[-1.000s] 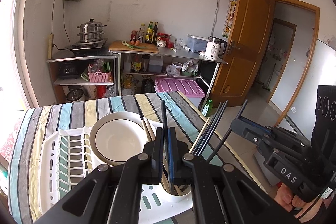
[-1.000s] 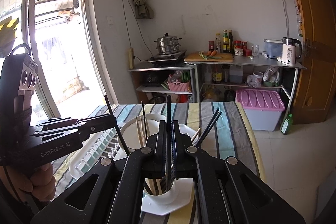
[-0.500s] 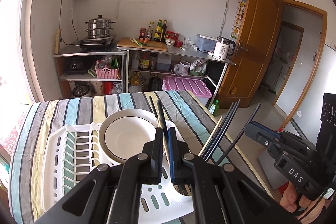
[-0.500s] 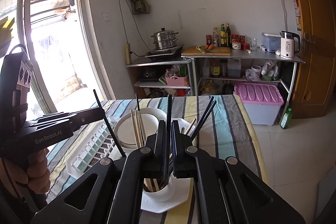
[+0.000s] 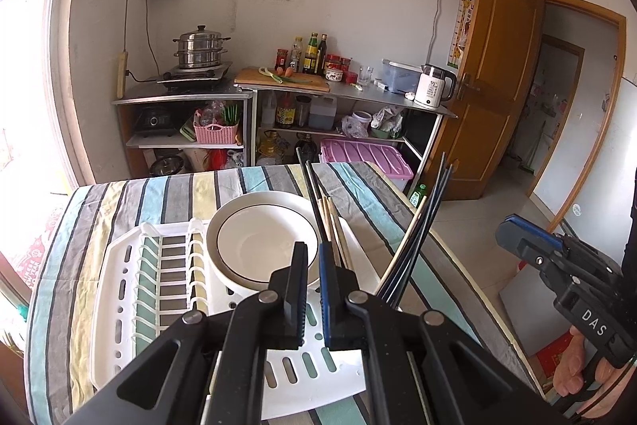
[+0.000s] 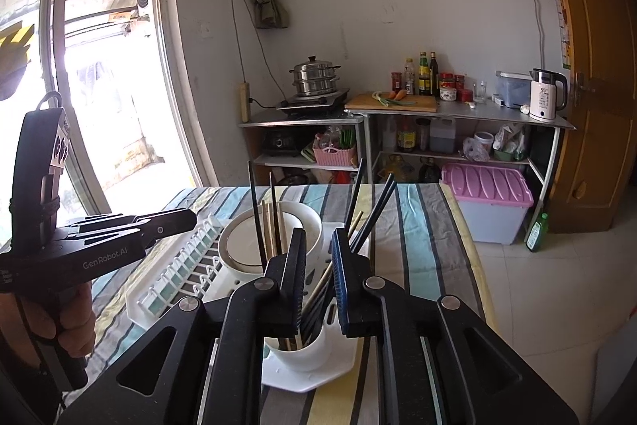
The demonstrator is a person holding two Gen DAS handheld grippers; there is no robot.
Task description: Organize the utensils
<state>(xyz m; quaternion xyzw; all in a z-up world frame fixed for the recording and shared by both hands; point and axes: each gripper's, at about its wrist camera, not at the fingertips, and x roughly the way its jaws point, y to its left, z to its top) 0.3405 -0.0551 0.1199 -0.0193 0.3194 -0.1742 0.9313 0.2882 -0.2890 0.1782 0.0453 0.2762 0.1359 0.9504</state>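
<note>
Counter (image 6: pixel 418 226): draped in a striped cloth, it stretches ahead of both tools and carries everything below.
Drying rack (image 5: pixel 119 285): white, lying just ahead of and below the left tool; its slatted slots look empty.
Bowl (image 5: pixel 262 237): white with a dark ring, sitting on the rack just beyond the left tool's tips.
Holder cup (image 6: pixel 302 349): white, on an octagonal base, directly under the right tool's tips.
Chopsticks (image 6: pixel 370 218): black and pale wooden ones stand fanned out in the cup, rising on both sides of the right tool.
Left tool (image 5: pixel 312 261): jaws nearly together with only a narrow slit; nothing visible between them.
Right tool (image 6: pixel 318 257): jaws parting at this moment; chopstick shafts stand in the gap lower down, but the pads do not seem to press on any.
Progress: judging by the full cup and no loose sticks in view, the sorting looks largely done; the last stick appears just let go into the cup.
Left to do: probably only drawing the tools clear, and the bowl if it counts.
</note>
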